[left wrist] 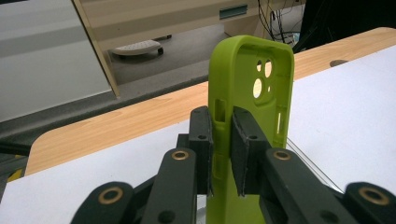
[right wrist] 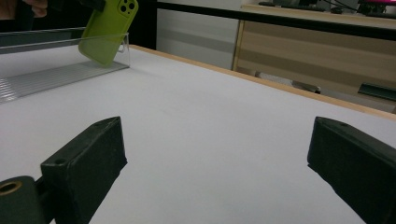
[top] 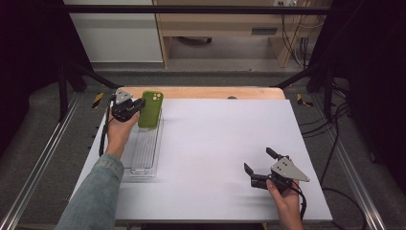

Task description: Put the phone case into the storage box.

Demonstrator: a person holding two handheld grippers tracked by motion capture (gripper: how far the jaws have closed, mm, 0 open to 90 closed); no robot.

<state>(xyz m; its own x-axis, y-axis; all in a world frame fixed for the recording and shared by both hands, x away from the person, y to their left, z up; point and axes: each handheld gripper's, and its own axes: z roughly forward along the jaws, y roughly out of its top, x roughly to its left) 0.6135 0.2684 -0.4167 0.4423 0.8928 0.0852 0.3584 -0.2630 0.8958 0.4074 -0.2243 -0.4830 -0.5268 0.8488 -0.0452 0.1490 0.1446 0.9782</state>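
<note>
Black pads of the left gripper [left wrist: 222, 154] pinch one side wall of the green phone case [left wrist: 252, 93], held upright above the far end of the clear tray [top: 143, 153]. Thin edge grip: case could twist or slip, then clip the tray's rim or drop to the table [top: 215, 143]. Right gripper [top: 261, 167] rests on the table with jaws apart, holding nothing, well off.

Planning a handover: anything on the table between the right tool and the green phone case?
Nothing: the high view shows bare white table between the right tool and the green phone case.
</note>
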